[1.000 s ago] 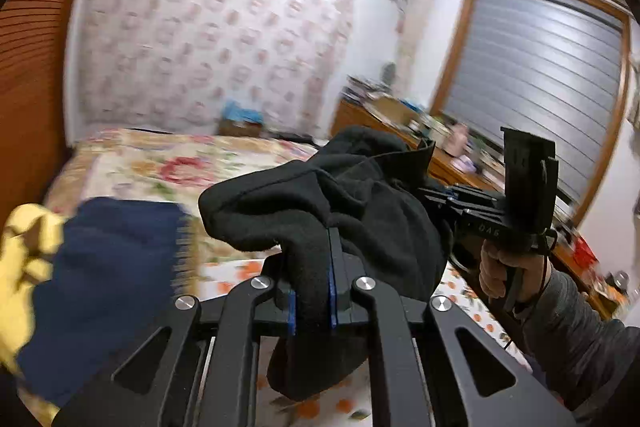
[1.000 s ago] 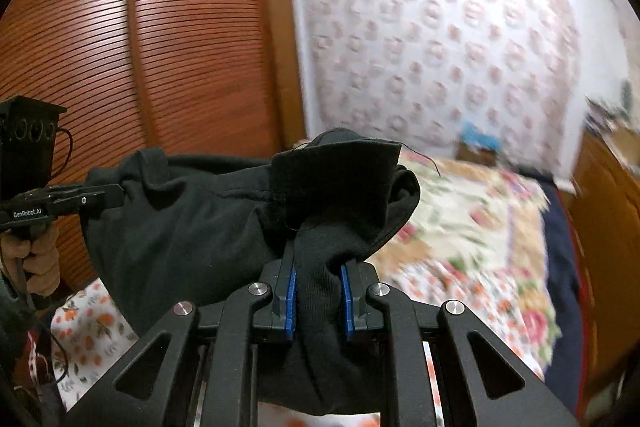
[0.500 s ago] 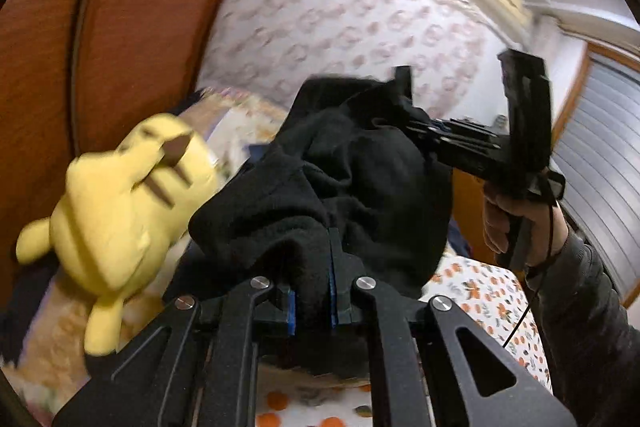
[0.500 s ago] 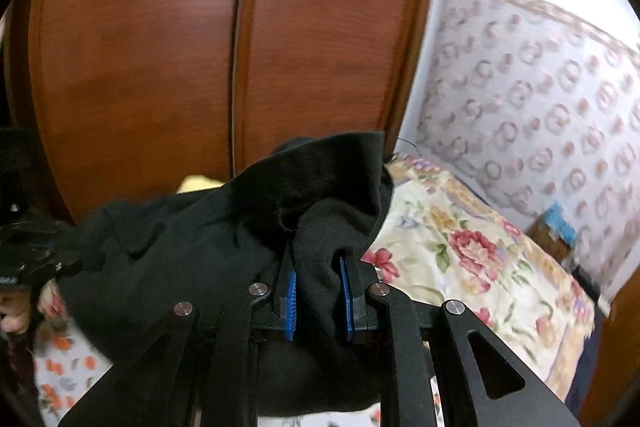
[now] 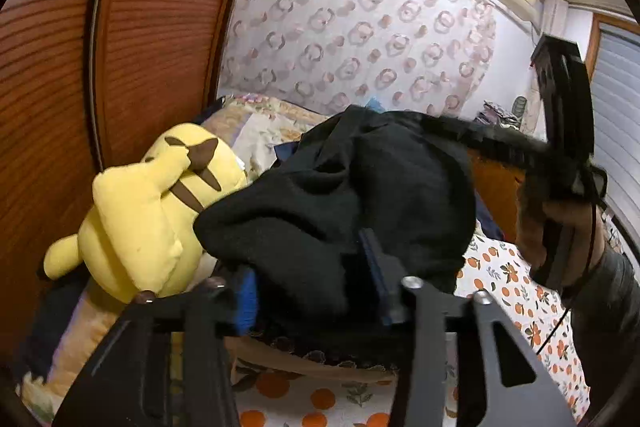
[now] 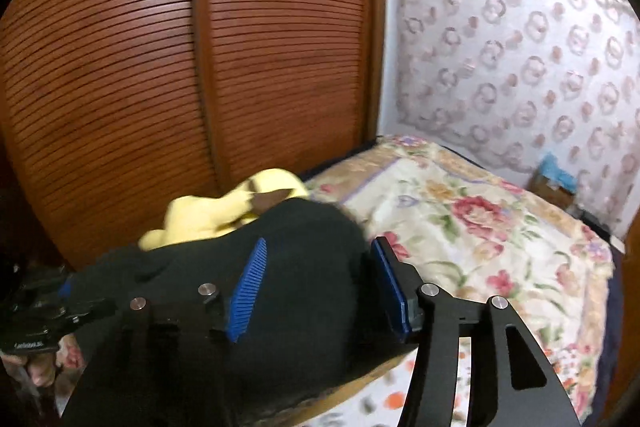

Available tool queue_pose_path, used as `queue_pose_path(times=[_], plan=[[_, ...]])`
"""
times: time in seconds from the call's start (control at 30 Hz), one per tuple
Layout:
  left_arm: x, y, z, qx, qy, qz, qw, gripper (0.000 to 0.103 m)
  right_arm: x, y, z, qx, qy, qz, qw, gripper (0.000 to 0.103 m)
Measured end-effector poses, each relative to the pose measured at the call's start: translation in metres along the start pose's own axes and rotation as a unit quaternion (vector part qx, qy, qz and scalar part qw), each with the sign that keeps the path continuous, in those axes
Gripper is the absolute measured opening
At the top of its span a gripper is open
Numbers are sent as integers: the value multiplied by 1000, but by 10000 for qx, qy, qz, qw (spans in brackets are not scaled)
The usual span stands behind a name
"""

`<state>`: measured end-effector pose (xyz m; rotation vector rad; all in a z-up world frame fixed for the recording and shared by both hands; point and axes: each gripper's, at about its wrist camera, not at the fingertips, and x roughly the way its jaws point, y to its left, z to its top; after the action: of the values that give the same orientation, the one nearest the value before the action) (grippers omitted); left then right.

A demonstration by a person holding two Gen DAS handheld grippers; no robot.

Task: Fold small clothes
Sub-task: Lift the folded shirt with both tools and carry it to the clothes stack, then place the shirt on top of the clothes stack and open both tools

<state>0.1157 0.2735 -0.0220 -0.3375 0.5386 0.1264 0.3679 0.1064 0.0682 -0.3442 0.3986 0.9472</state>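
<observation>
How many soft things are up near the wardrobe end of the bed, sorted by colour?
Black: 1, the black garment between both open tongs
Yellow: 1, the Pikachu plush beside it
Floral: 1, the flowered quilt beyond
Total: 3

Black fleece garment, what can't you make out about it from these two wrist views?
- Black fleece garment: bunched in both views, so its type and fold state are unreadable.
- Its lower edge: left wrist view, hidden behind the left tool.
- Right tool: left wrist view, motion-blurred.
- Yellow plush toy: right wrist view, mostly covered by the garment.
</observation>
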Motion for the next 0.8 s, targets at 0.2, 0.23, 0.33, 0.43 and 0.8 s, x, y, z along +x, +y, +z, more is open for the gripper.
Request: queue_pose_path(times=[0.2, 0.23, 0.33, 0.43, 0.8], plan=[[-18, -7, -1, 323, -193, 241, 9990, 89, 22, 1, -25, -306, -48, -217, 9993, 73], [-20, -8, -1, 367, -224, 237, 9988, 89, 19, 11, -33, -359, -15, -287, 9989, 73], [-26, -12, -1, 491, -242, 287, 9981, 89, 17, 13, -39, -150, 22, -268, 9995, 73], [-29, -16, -2, 614, -284, 292, 9973, 89, 4, 12, -34, 17, -33, -288, 9996, 73], [-44, -53, -13, 1047, -355, 0, 9939, 89, -85, 56, -75, 338, -273, -631, 9971, 73]])
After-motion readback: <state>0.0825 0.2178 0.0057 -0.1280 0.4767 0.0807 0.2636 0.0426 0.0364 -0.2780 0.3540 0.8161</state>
